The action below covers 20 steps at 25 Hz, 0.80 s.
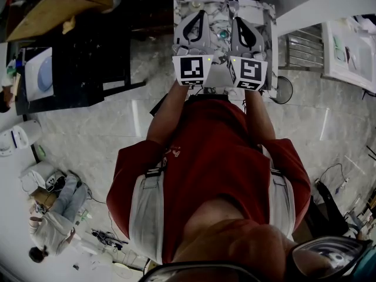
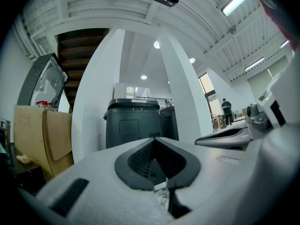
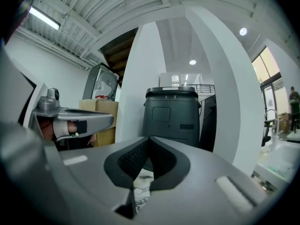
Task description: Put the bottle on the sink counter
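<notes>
We hold both grippers level and side by side over a marble counter (image 1: 267, 16). The left gripper (image 2: 154, 139) has its fingers drawn together, the tips meeting and only the dark hollow of the pads left behind them, with nothing caught inside. The right gripper (image 3: 149, 138) stands the same way, fingers closed tip to tip and empty. Under each pair of fingers a strip of the veined marble shows through the gap. From above, a small teal-topped object (image 1: 223, 34) sits on the counter between the two pairs of fingers, touching neither. It may be the bottle, but it is too small for us to be sure. Just beyond the right fingertips a slim chrome tap (image 1: 233, 4) rises from the counter's far edge. Straight ahead of both pairs of fingers, well apart from them, stands a dark grey bin (image 2: 131, 123) in front of a white pillar (image 2: 93, 107). Off to the left of the fingers are brown cardboard boxes (image 2: 42, 139). Behind the fingers, nearest our hands, each gripper carries its cube with black-and-white squares (image 1: 192, 69).
</notes>
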{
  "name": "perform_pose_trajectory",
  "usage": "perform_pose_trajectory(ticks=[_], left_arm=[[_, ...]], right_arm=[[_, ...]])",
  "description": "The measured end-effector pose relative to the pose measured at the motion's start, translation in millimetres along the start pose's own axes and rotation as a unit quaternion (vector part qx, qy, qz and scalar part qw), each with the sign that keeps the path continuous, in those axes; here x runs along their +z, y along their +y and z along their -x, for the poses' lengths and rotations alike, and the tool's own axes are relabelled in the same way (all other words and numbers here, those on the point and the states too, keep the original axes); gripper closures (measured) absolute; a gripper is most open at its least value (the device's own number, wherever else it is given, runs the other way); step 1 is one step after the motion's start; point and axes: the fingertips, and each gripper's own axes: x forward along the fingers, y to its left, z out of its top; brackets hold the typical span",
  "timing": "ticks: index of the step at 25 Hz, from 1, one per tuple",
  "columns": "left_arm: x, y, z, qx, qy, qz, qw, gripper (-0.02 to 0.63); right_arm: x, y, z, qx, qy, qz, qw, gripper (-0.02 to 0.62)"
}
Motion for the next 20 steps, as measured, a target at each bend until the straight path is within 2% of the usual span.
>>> perform_pose_trajectory(ticks=[20], left_arm=[[5,-12,0,-0.002,-0.003,-0.005,1.0,0.603]], right_arm=[[0,-11,7,-0.002,-0.001,0.003,1.0,0.594]])
